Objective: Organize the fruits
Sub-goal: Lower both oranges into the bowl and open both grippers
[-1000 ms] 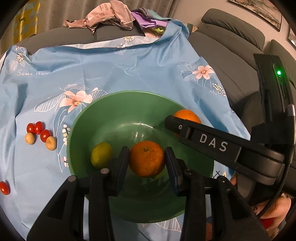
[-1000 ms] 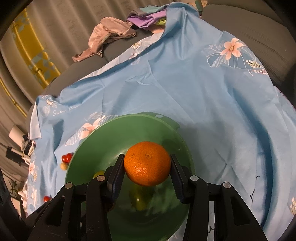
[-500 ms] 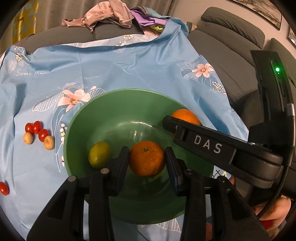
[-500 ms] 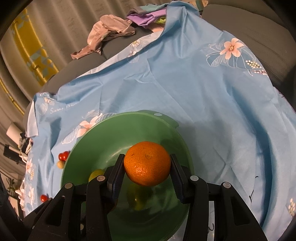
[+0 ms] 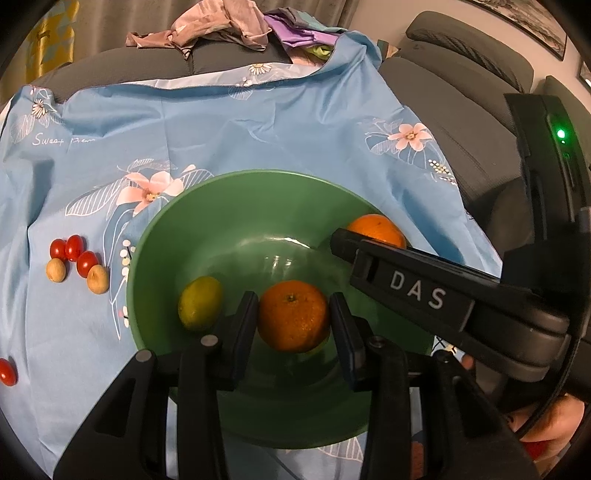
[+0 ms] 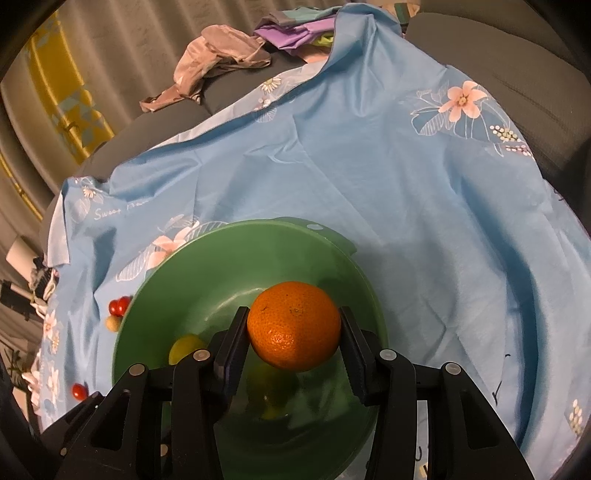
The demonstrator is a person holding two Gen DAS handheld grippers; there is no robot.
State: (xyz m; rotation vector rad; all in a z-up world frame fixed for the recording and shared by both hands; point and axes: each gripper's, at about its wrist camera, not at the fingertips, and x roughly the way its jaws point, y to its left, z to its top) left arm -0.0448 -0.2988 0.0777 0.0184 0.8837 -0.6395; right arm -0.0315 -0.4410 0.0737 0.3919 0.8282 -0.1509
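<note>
A green bowl (image 5: 240,221) stands on a blue flowered cloth (image 5: 221,122). My left gripper (image 5: 293,306) is shut on an orange (image 5: 293,315) and holds it over the near part of the bowl. My right gripper (image 6: 293,325) is shut on a second orange (image 6: 293,325), also above the bowl (image 6: 207,280). In the left wrist view that orange (image 5: 376,229) peeks out behind the right gripper's black finger at the bowl's right rim. A yellow-green lime (image 5: 200,302) lies inside the bowl on the left, and the right wrist view also shows this lime (image 6: 184,345).
Left of the bowl lie three cherry tomatoes (image 5: 74,247) and two small tan fruits (image 5: 98,278), and a lone tomato (image 5: 7,371) sits nearer the edge. Crumpled clothes (image 5: 221,18) lie on the grey sofa (image 5: 461,92) behind. A hand (image 5: 554,417) holds the right gripper.
</note>
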